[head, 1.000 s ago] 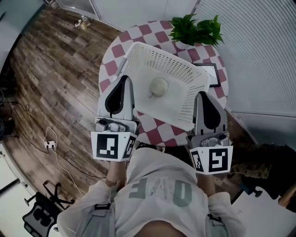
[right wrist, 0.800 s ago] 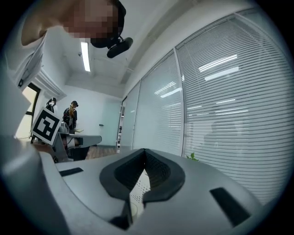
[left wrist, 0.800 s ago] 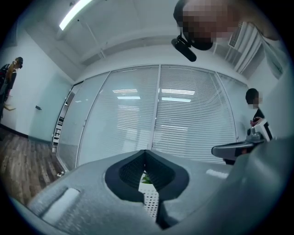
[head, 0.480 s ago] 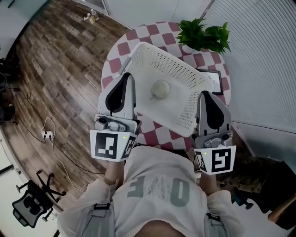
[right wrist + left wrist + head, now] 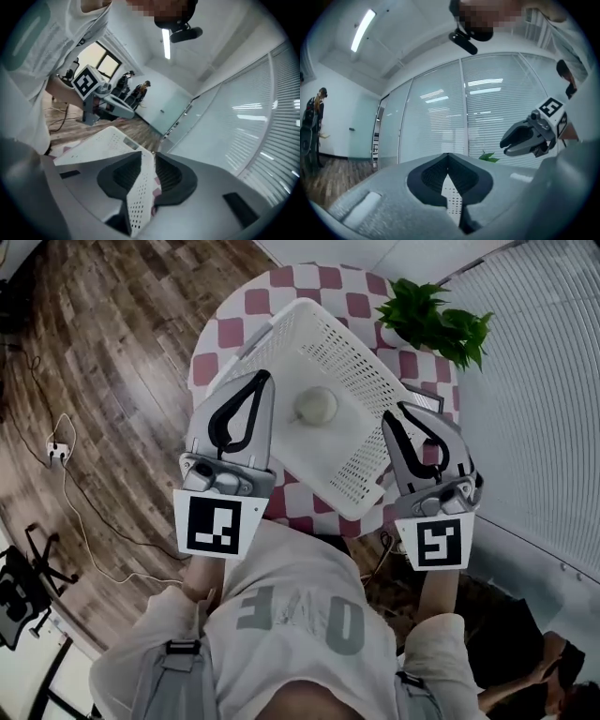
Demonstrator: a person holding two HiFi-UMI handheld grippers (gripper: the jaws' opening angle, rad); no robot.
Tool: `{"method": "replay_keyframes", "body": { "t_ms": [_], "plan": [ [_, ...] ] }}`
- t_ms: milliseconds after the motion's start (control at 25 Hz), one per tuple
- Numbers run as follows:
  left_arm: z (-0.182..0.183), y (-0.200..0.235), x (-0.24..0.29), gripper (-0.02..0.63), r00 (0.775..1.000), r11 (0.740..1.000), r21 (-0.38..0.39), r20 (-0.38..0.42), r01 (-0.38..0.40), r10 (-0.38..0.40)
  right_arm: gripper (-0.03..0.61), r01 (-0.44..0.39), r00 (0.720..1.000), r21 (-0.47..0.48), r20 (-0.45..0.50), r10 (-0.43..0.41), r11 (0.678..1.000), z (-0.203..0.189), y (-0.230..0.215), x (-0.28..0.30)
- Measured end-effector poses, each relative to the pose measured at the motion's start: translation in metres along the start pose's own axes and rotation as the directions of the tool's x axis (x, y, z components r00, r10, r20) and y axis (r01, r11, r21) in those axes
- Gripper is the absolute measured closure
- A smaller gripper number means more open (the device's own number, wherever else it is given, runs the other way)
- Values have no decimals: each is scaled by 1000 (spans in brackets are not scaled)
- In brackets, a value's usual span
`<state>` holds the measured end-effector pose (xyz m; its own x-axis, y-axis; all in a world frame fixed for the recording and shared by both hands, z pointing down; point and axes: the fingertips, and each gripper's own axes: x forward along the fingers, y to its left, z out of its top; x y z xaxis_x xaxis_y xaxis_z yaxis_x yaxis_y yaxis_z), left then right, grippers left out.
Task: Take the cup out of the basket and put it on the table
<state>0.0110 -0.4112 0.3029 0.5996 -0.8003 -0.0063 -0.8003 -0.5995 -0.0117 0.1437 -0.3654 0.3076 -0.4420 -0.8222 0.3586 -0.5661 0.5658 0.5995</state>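
Observation:
A white perforated basket (image 5: 361, 381) rests on the round checkered table (image 5: 253, 301). A pale round cup (image 5: 316, 405) sits on its floor, near the middle. My left gripper (image 5: 266, 377) is at the basket's left rim and shut on it; the left gripper view shows the perforated wall (image 5: 452, 201) pinched between the jaws. My right gripper (image 5: 395, 420) is at the right rim. Its jaws are opening: the basket wall (image 5: 140, 187) still stands between them, with a gap on one side. Neither gripper touches the cup.
A green potted plant (image 5: 441, 320) stands at the table's far right, and a dark flat tablet (image 5: 427, 401) lies beside the basket. Window blinds run close along the right. On the wooden floor to the left are a power strip with its cable (image 5: 56, 451) and an office chair (image 5: 19, 577).
The right gripper's jaws have parted slightly around the basket's rim. The head view has shifted; both grippers stay at the basket's sides and the cup has not moved.

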Motion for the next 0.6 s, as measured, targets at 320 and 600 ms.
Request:
{"method": "replay_keyframes", "body": {
  "t_ms": [320,600],
  "plan": [
    [-6,7,6,609,1000,999,-40,23,12,-11,298,-382,906,-2,-198,374,924,-56,68,59],
    [-17,13,11,609,1000,999,-42,17,7,-6,295,-691,676,-55,-403,617,721,-111,143,93]
  ]
}}
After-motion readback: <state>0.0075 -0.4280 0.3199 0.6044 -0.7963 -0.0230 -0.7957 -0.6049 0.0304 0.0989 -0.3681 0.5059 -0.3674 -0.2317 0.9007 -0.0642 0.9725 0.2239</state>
